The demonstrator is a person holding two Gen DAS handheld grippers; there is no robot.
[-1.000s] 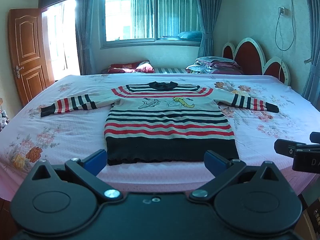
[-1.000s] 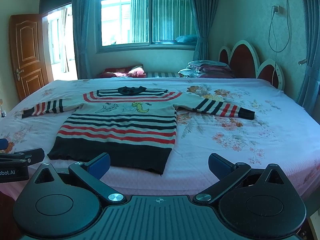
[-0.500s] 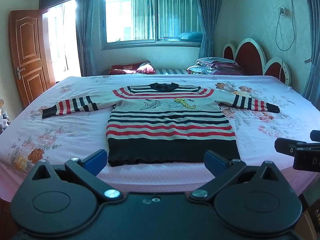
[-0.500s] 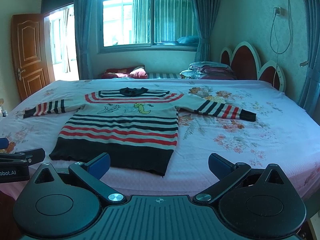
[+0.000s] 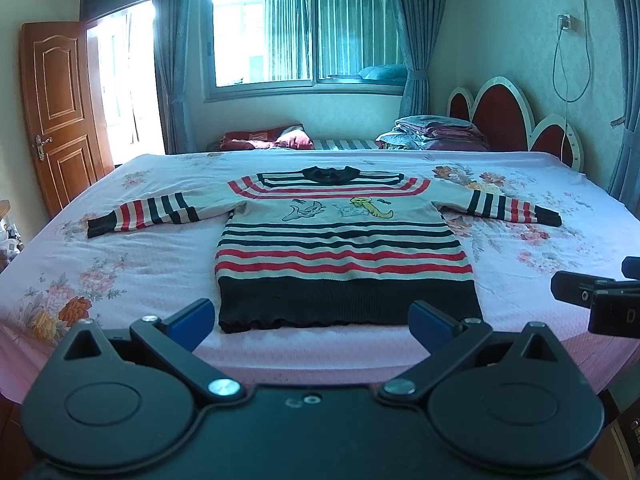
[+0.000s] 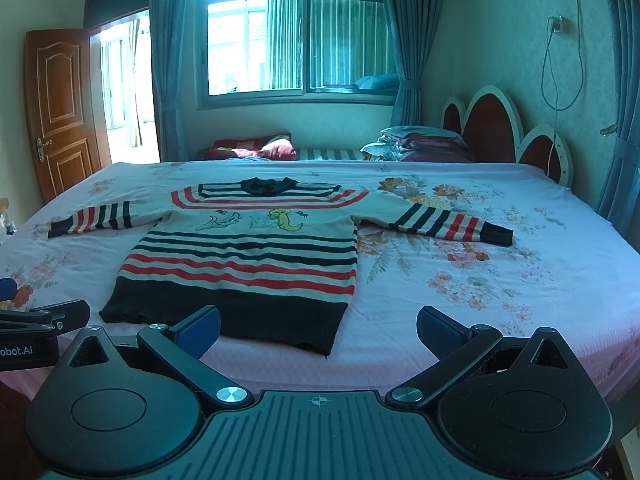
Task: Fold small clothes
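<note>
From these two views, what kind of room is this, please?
Most likely a home bedroom: a wide bed with a floral sheet, a scalloped headboard against the wall, and folded bedding stacked beside it.

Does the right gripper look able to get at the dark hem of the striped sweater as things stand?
Probably yes. The right gripper is open, holds nothing and faces the black hem of the striped knitted sweater, which lies flat near the bed's front edge with nothing between them.
</note>
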